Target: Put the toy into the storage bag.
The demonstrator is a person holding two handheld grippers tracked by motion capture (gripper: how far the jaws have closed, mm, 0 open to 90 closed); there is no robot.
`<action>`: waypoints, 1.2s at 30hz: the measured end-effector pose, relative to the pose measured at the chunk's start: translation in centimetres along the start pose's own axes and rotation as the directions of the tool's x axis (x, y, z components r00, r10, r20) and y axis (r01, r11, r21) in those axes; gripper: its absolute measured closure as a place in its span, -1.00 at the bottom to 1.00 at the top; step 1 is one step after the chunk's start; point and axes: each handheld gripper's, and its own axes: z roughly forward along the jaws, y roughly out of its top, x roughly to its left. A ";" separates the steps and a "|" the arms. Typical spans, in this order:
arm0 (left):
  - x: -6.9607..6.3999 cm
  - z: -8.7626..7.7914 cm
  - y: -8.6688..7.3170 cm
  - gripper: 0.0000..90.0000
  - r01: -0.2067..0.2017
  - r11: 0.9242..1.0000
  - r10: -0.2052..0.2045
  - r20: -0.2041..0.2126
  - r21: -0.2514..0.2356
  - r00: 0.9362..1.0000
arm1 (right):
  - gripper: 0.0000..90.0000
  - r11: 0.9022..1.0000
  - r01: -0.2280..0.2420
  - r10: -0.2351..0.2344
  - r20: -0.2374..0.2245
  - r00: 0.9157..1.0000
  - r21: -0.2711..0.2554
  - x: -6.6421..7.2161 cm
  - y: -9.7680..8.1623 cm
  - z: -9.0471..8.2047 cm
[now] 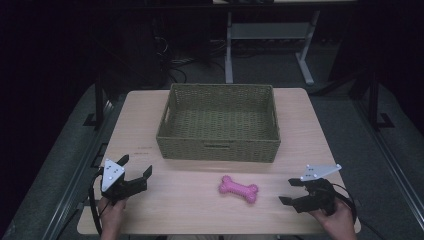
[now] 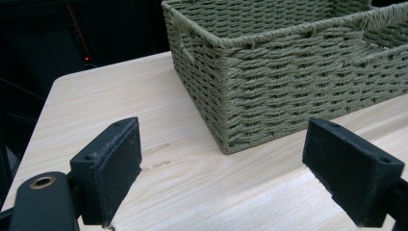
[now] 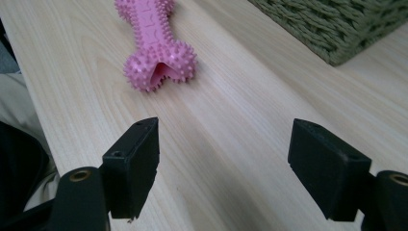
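Two hand-held grippers rest low on a pale wooden table (image 1: 300,125).
Lower left, the left gripper (image 1: 136,167) is spread wide, holding nothing; centre, a green woven basket (image 1: 218,150); below it a pink bone toy (image 1: 238,189); lower right, the right gripper (image 1: 290,191), equally unclenched.

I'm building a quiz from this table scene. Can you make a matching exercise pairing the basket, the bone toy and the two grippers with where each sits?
Things:
1. basket
2. pink bone toy
3. left gripper
4. right gripper

Places:
A. near right corner of the table
B. far middle of the table
C. near left corner
D. near middle, in front of the basket

Pairs: 1-B, 2-D, 3-C, 4-A
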 end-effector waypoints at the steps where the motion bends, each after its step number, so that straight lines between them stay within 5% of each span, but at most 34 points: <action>1: 0.0 0.0 0.0 -0.71 0.000 1.000 0.000 0.000 0.000 1.000 | -0.42 1.000 0.000 0.000 0.000 1.000 0.000 0.0 0.0 0.0; 36: 0.2 -0.2 -0.1 -0.71 0.001 1.000 -0.001 -0.008 -0.007 1.000 | -0.45 0.991 0.093 -0.086 -0.071 0.994 0.100 0.5 5.0 1.2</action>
